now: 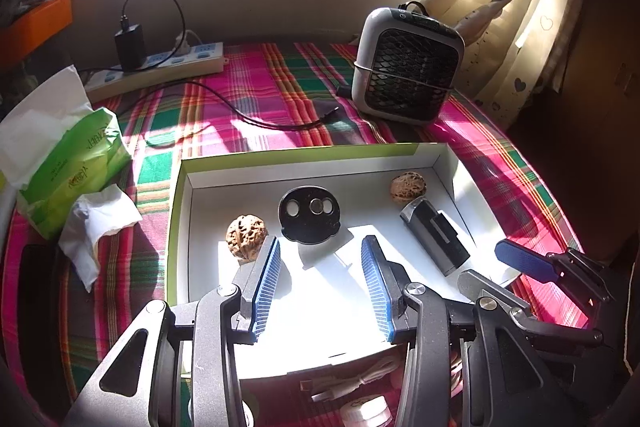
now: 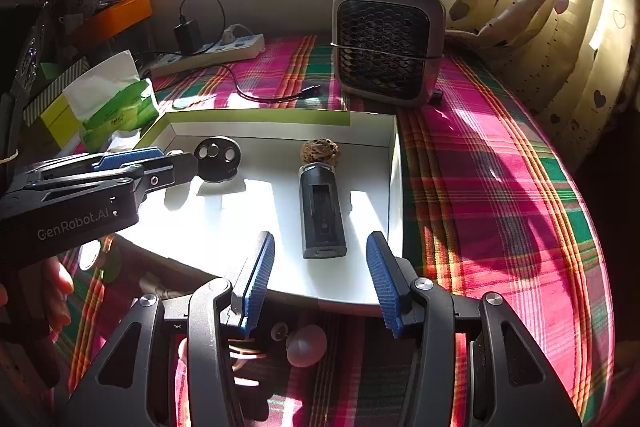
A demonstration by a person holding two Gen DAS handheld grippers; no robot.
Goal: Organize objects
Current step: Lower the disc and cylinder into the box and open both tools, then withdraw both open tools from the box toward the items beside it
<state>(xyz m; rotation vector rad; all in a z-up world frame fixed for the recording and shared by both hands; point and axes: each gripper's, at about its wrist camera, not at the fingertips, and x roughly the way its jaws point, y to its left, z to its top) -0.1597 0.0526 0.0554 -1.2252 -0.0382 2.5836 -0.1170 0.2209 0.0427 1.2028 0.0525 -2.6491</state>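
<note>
Nearest the cameras, a few loose things lie on the plaid cloth [image 2: 500, 187] short of the white tray [image 1: 182, 227]: a white cable [image 1: 352, 383] and a small white jar [image 1: 366, 413] under the left gripper [image 1: 320, 287], and a pale rounded object [image 2: 306, 347] under the right gripper [image 2: 320, 283]. Both grippers hang over the tray's near edge with their blue pads spread apart and nothing between them.

Inside the tray, the thing that probably matters for the next move is the black case [image 2: 323, 213]. It lies straight ahead of the right gripper, just beyond its tips, its long axis running away from that gripper, almost in line with the gap between the pads. From the left gripper it sits off to the right and lies at a slant [image 1: 436, 237]. So the right hand is the nearer and better lined up; a short push forward and down would put the pads on the case's two long sides.

The near walnut [image 1: 247, 237] sits just beside the left gripper's left finger [image 1: 266, 285], and the black disc [image 1: 309, 213] with holes lies a little farther in. The second walnut [image 2: 320, 151] rests at the case's far end, apparently touching it.

Past the tray stand a small fan [image 2: 386, 43] and a power strip [image 1: 160, 65].
</note>
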